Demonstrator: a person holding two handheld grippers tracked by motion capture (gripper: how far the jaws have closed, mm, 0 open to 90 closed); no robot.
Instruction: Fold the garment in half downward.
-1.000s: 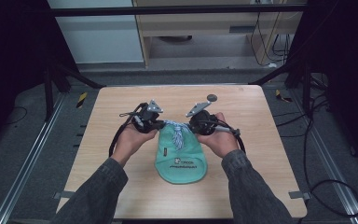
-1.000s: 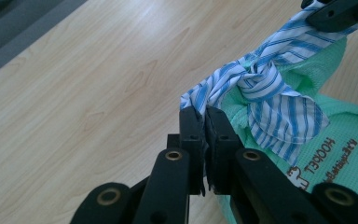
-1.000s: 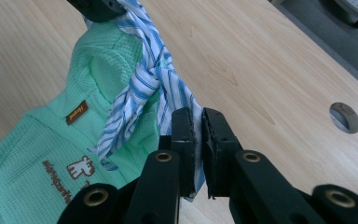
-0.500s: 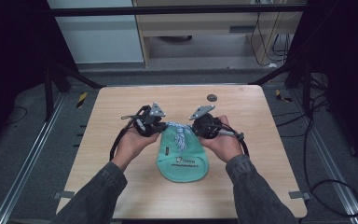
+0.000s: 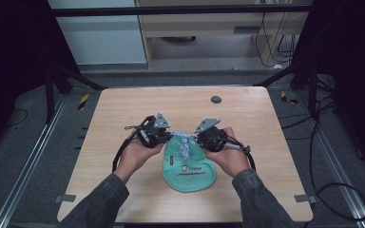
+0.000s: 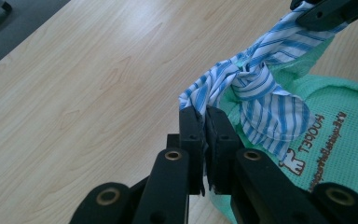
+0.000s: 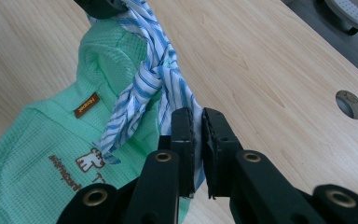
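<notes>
Since a second ago both hands have drawn nearer the person and the green pouch has slid with them across the table — so the knot in the striped drawstring looks snugged. The left gripper is clamped on the cord's end, the knot just beyond its tips; the right gripper pinches the other end likewise.

mint-green pouch, blue-and-white striped ribbon
</notes>
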